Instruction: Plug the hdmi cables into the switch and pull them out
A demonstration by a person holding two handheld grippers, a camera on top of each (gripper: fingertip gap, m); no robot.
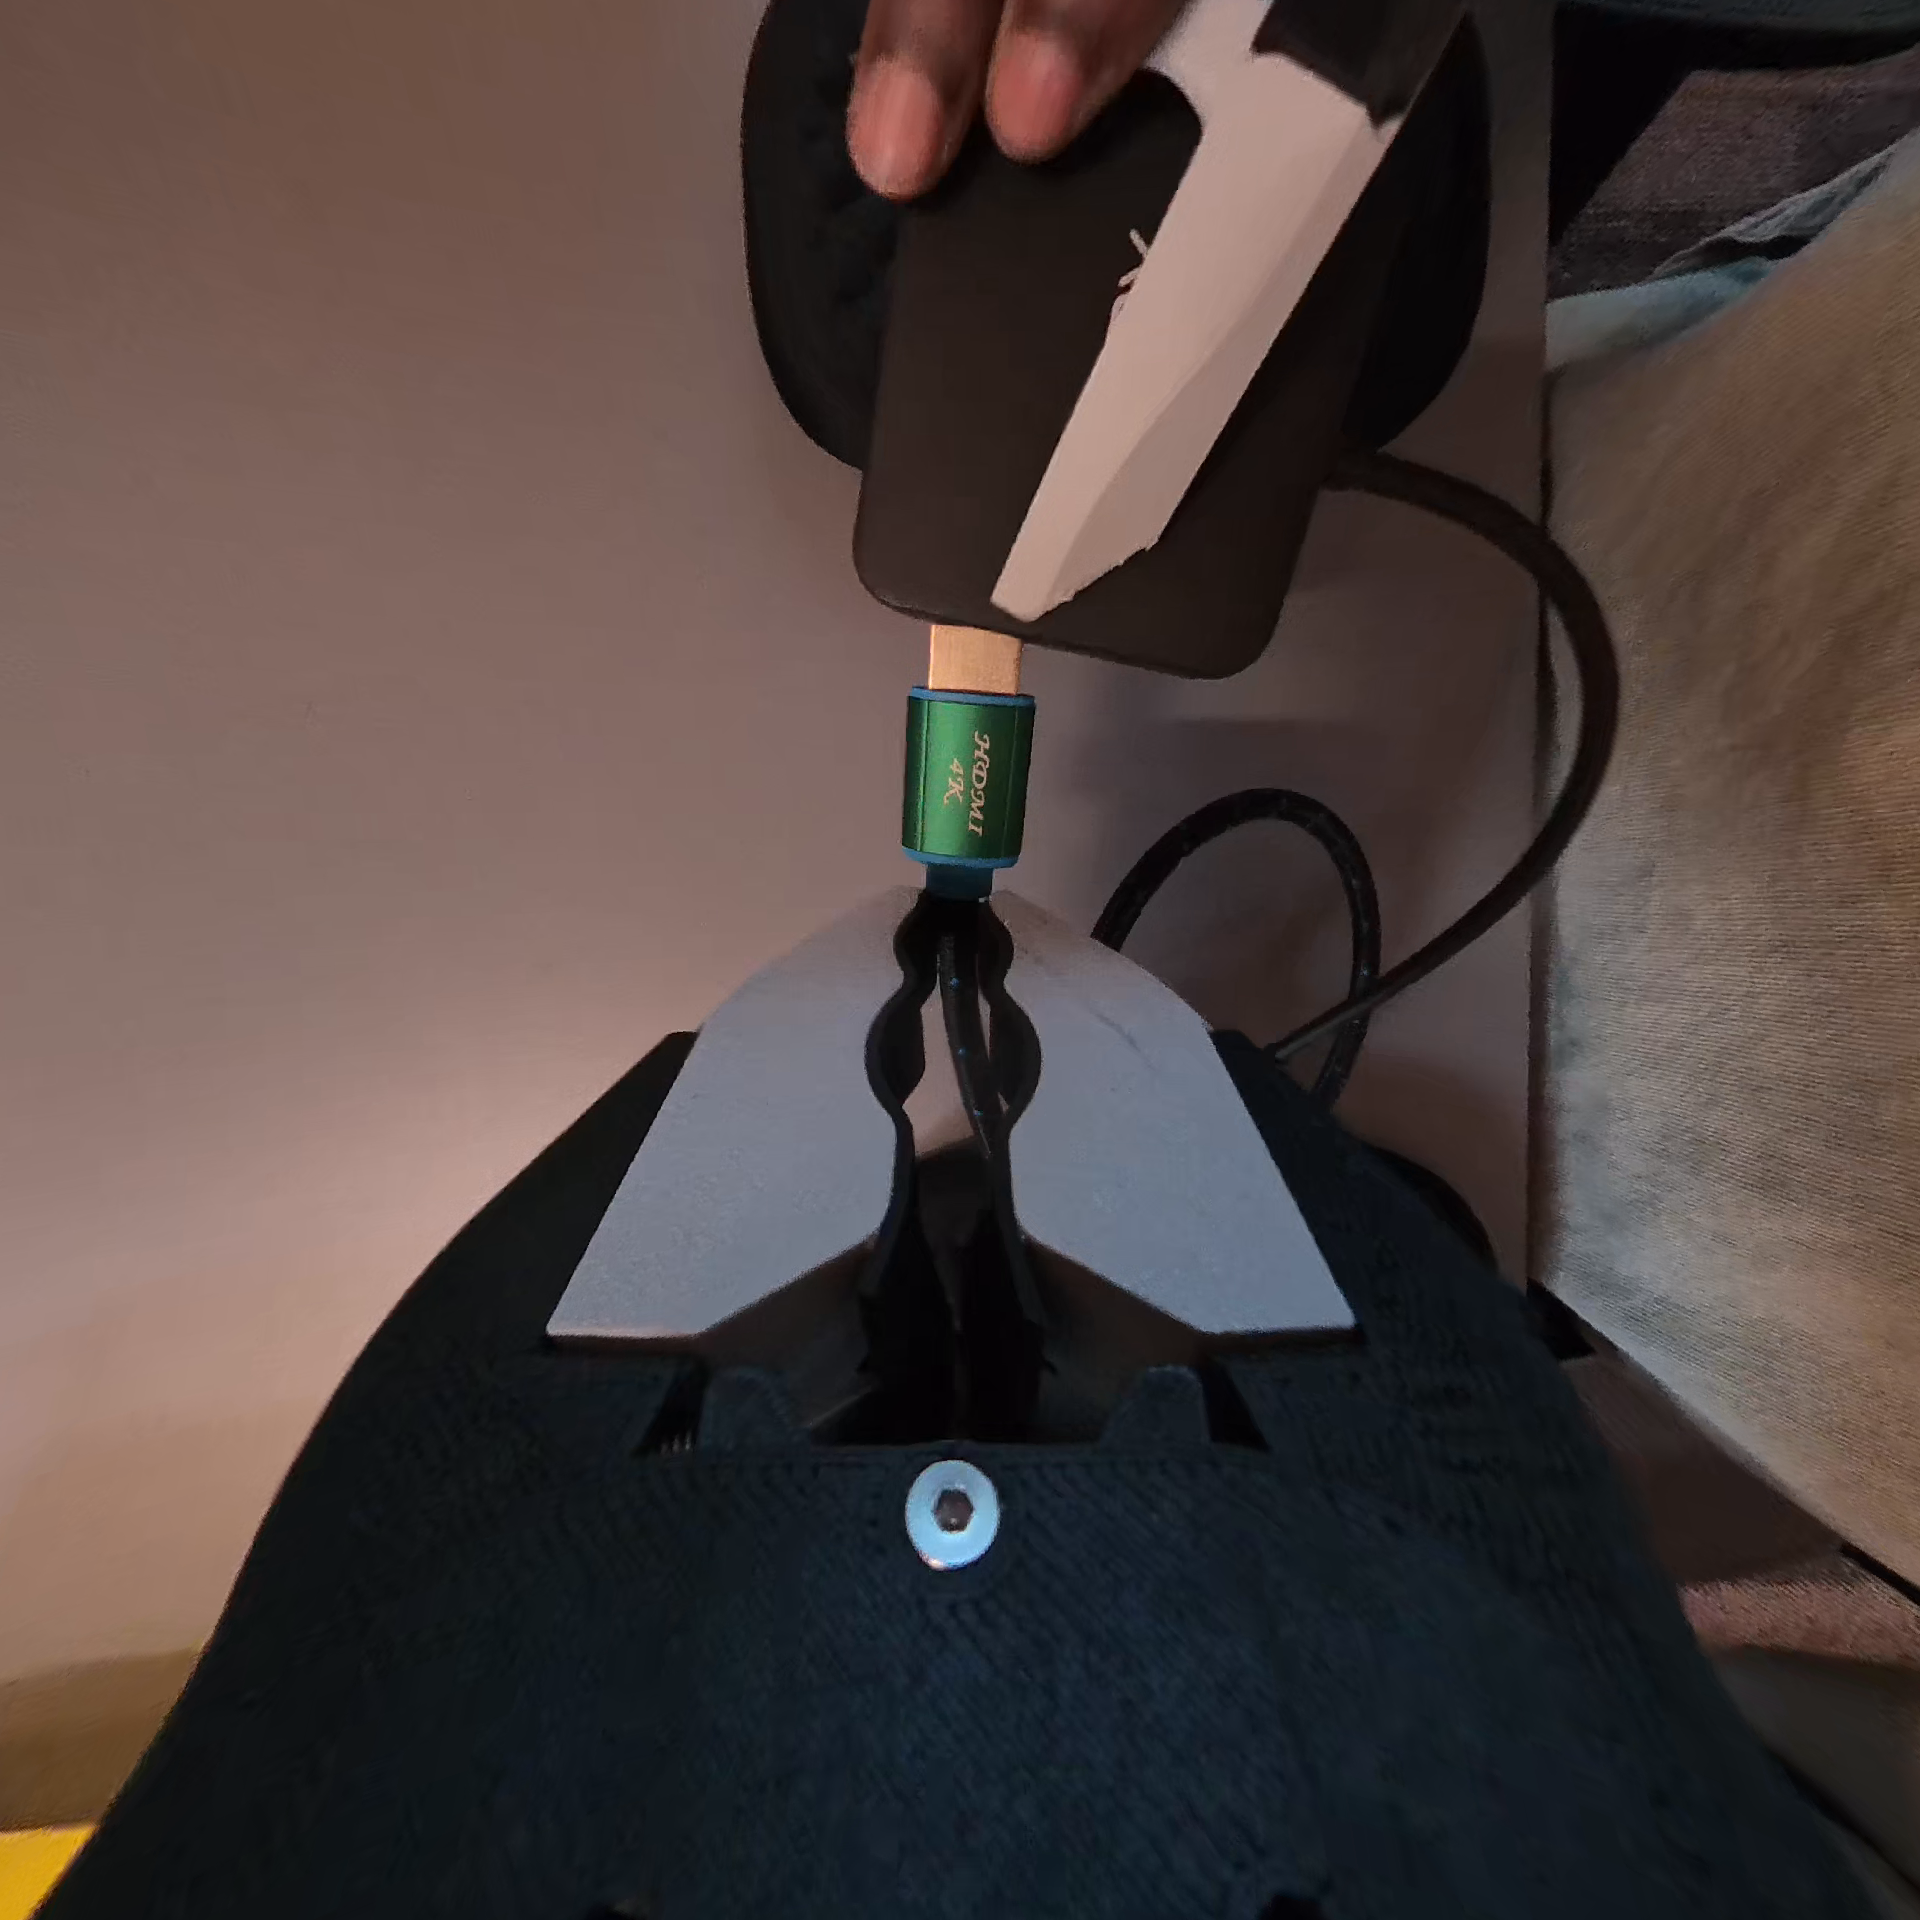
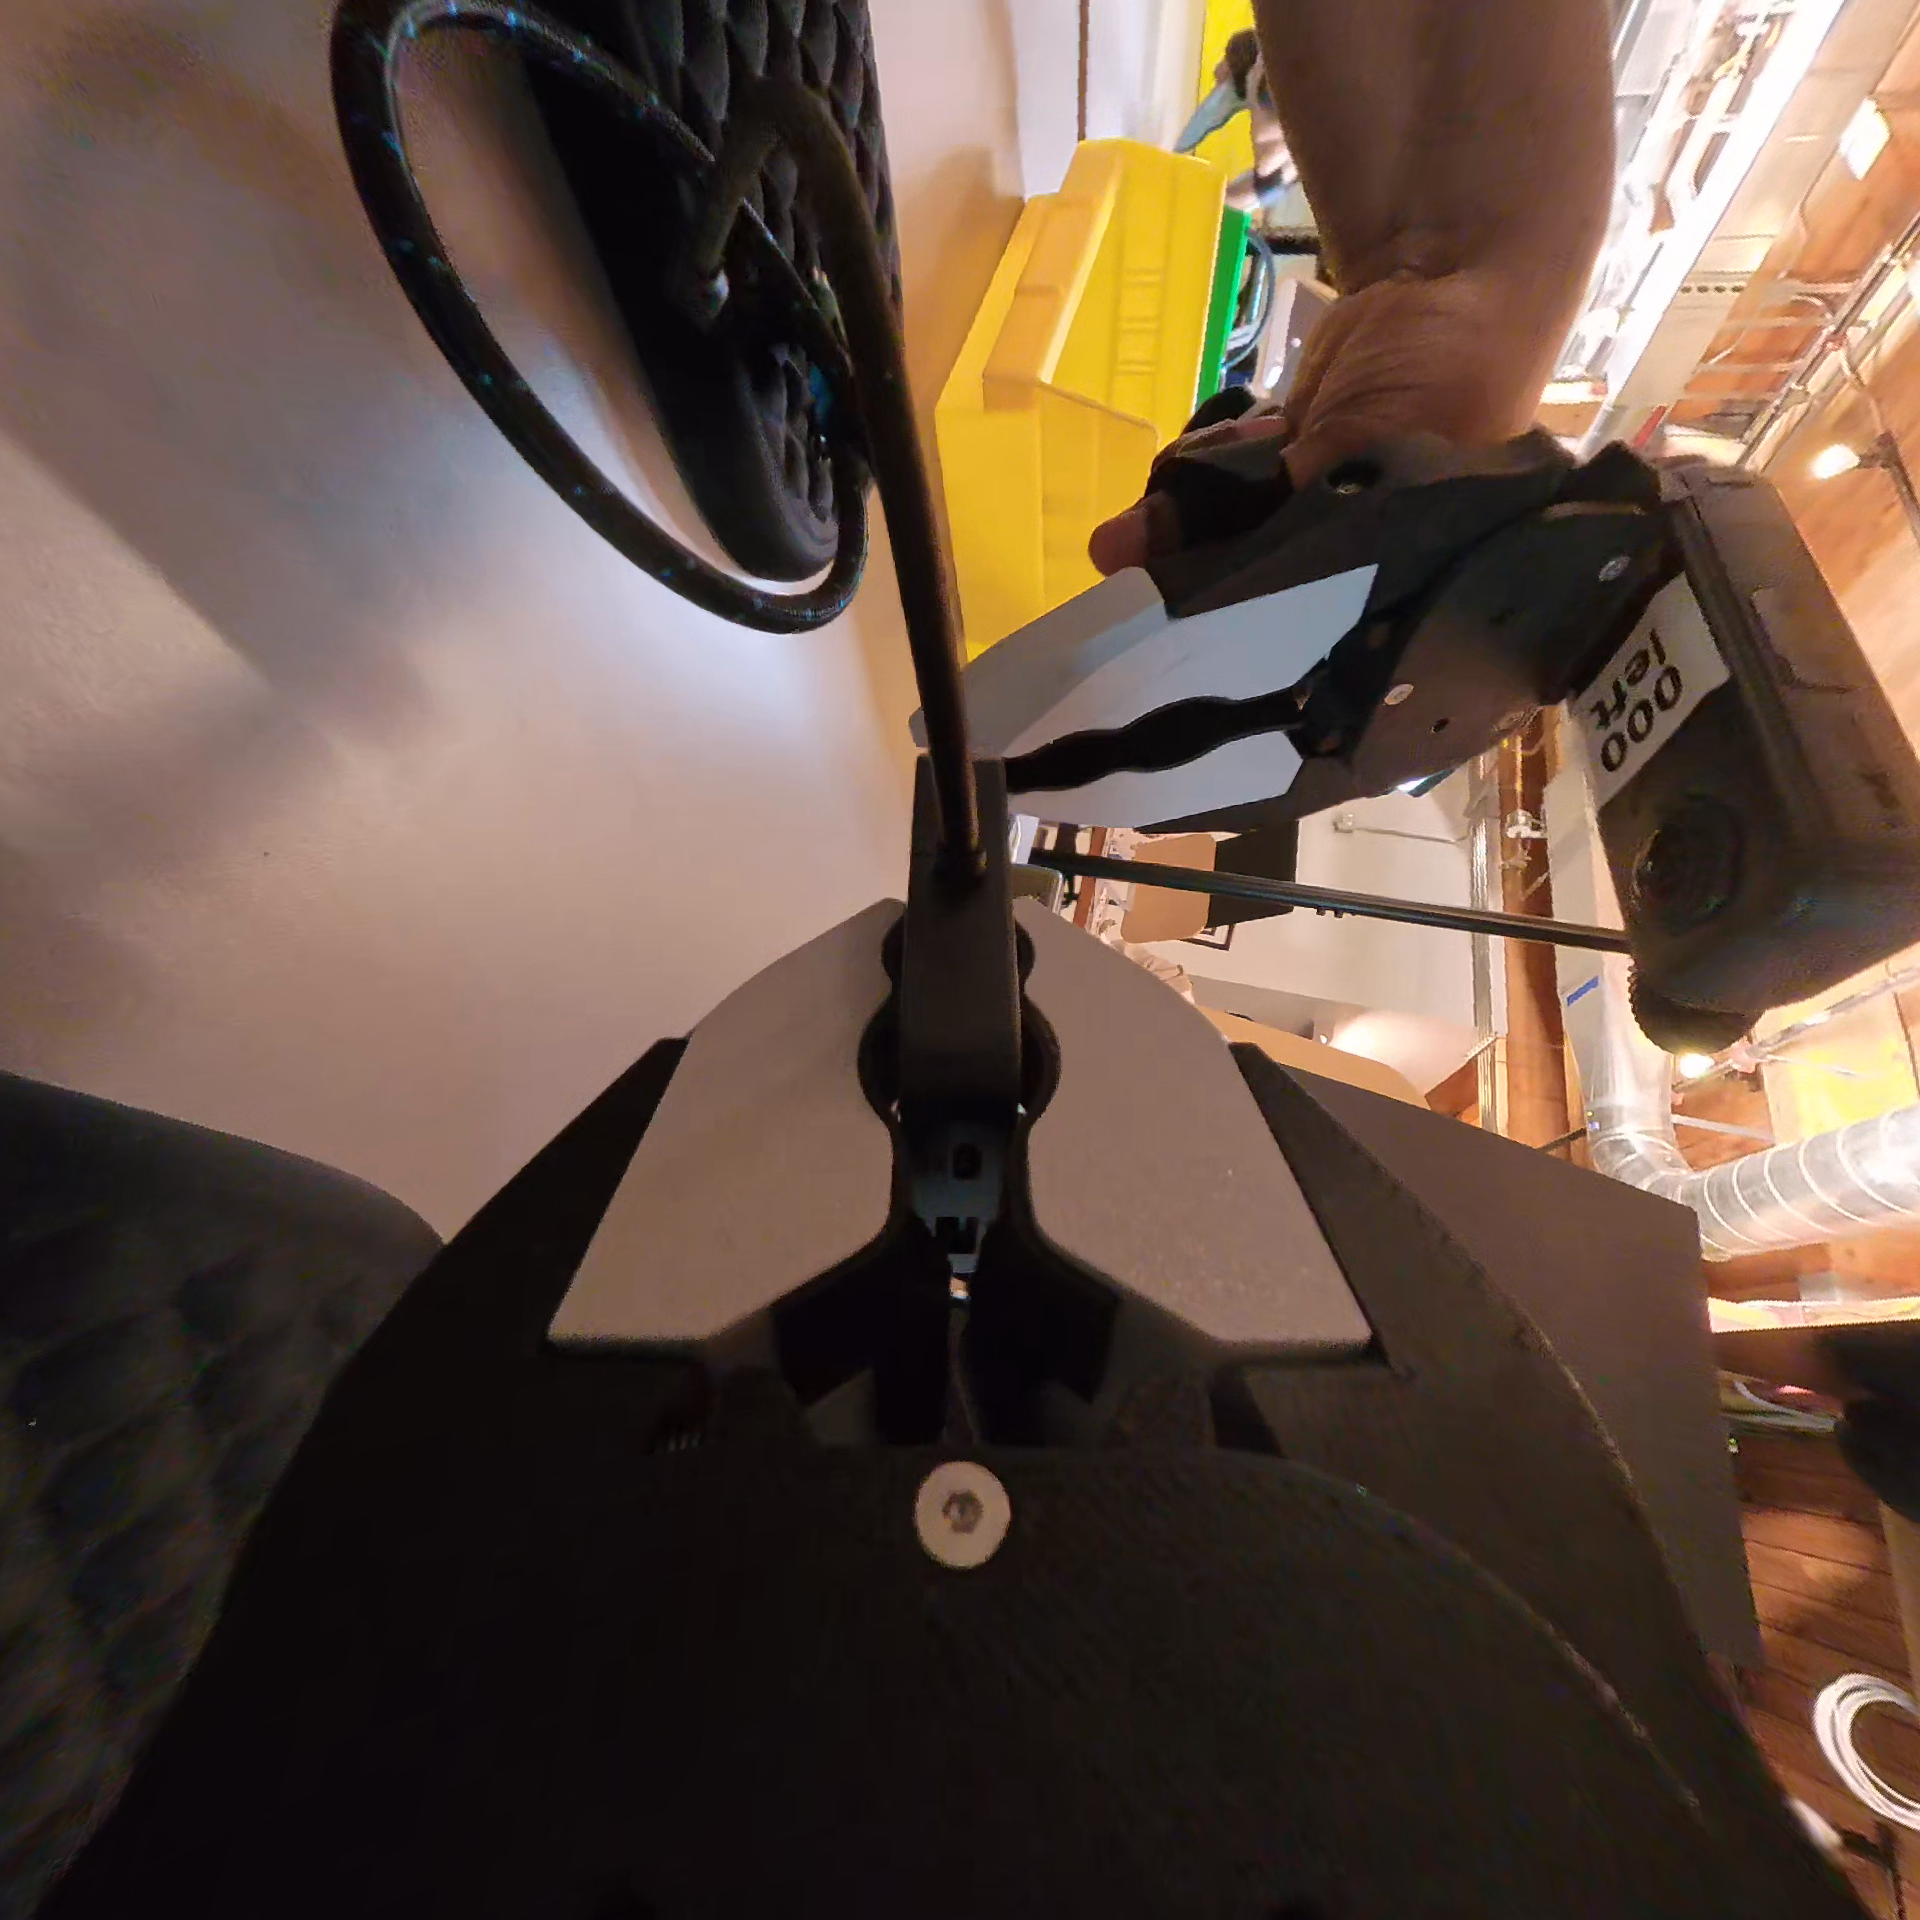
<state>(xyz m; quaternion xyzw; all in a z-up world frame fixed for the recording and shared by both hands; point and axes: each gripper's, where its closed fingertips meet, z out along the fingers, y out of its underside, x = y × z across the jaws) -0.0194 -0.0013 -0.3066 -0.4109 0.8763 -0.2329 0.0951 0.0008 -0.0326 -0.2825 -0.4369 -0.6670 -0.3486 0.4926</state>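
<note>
Gold lettering in two lines along the green plug shell of the hdmi cable, running sideways, sharp enough to read. Black characters in two lines on a white sticker fixed to the black camera housing, seen upside down. Faint pale mark on the black switch, half covered, not legible.

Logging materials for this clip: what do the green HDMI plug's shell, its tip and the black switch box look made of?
Green plug shell: looks like anodised aluminium, judging by its satin metallic sheen. Plug tip: gold-toned metal, probably plated, with a brushed look. Switch box: matte black, likely plastic with softly rounded corners, though painted metal cannot be ruled out. Cable: dark woven braid with small blue flecks.
</note>
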